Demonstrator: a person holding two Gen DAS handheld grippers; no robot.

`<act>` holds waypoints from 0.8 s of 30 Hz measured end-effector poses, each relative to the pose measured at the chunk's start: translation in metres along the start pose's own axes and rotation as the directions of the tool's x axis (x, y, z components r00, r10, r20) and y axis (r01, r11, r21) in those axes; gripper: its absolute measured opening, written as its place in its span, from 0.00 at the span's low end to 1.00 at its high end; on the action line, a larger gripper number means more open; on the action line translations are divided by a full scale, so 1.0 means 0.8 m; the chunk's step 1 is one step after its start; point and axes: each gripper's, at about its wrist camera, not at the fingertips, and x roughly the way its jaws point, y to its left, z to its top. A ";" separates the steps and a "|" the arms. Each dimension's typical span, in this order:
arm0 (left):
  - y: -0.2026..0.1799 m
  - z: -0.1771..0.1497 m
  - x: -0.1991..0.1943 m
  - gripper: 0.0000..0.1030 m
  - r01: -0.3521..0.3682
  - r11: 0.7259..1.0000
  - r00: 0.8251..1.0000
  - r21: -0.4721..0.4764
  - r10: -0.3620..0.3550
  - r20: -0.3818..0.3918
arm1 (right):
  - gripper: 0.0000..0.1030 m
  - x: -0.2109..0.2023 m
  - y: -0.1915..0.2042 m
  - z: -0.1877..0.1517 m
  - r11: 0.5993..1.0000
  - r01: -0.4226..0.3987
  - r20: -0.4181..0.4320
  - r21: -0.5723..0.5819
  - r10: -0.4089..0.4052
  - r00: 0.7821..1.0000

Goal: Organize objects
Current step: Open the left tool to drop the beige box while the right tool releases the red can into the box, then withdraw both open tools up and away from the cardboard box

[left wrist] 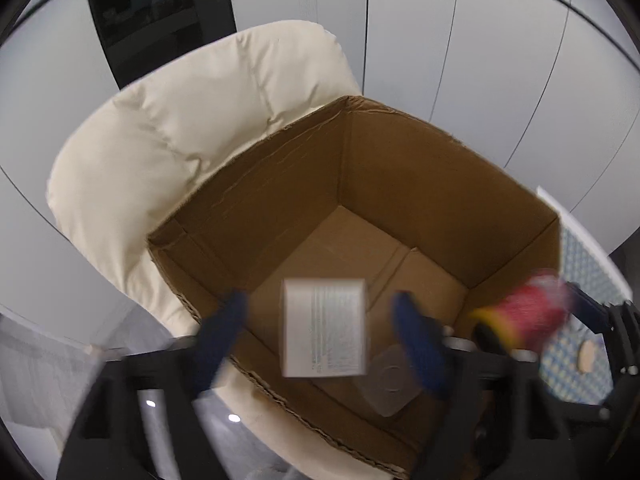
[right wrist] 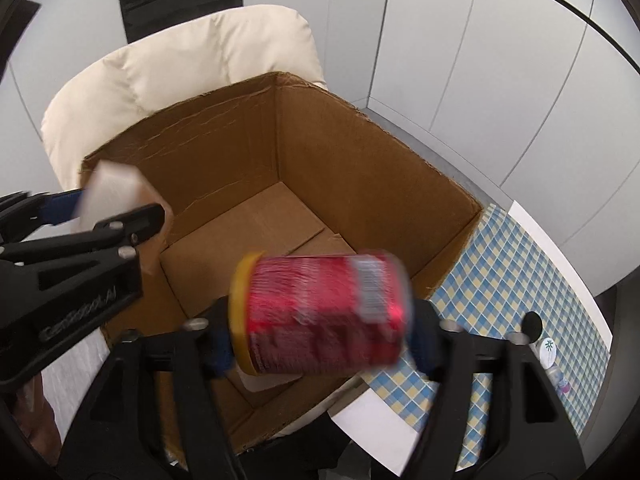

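Both tools are hanging over the open cardboard box (left wrist: 400, 184), which is sitting on a cream chair (left wrist: 168, 128); left tool (left wrist: 320, 320) is spread wide, a white carton (left wrist: 325, 327) blurred between its fingers, clear of the pads — apparently dropping in; right tool (right wrist: 320, 336) is likewise spread, the red can (right wrist: 320, 314) lying sideways between its fingers, seemingly released; checkered bench (right wrist: 516, 264) is lying beside the box.

My left gripper (left wrist: 320, 320) fills the lower part of its frame, its blue fingers (left wrist: 218, 340) spread wide and touching nothing. My right gripper (right wrist: 320, 336) sits low in the centre of its frame, pointing steeply downward, jaws also wide apart, pads hidden and blurred.
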 end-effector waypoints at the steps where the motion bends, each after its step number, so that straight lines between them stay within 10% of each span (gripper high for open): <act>1: 0.004 0.000 -0.004 0.95 0.020 1.000 1.000 -0.014 -0.020 0.017 | 0.98 -0.002 -0.003 -0.001 1.000 0.018 0.016 0.013 -0.018 1.000; 24: 0.011 -0.004 -0.014 0.99 -0.024 1.000 0.998 -0.007 0.024 0.054 | 0.98 -0.005 -0.033 0.003 0.994 0.008 0.025 0.107 -0.011 1.000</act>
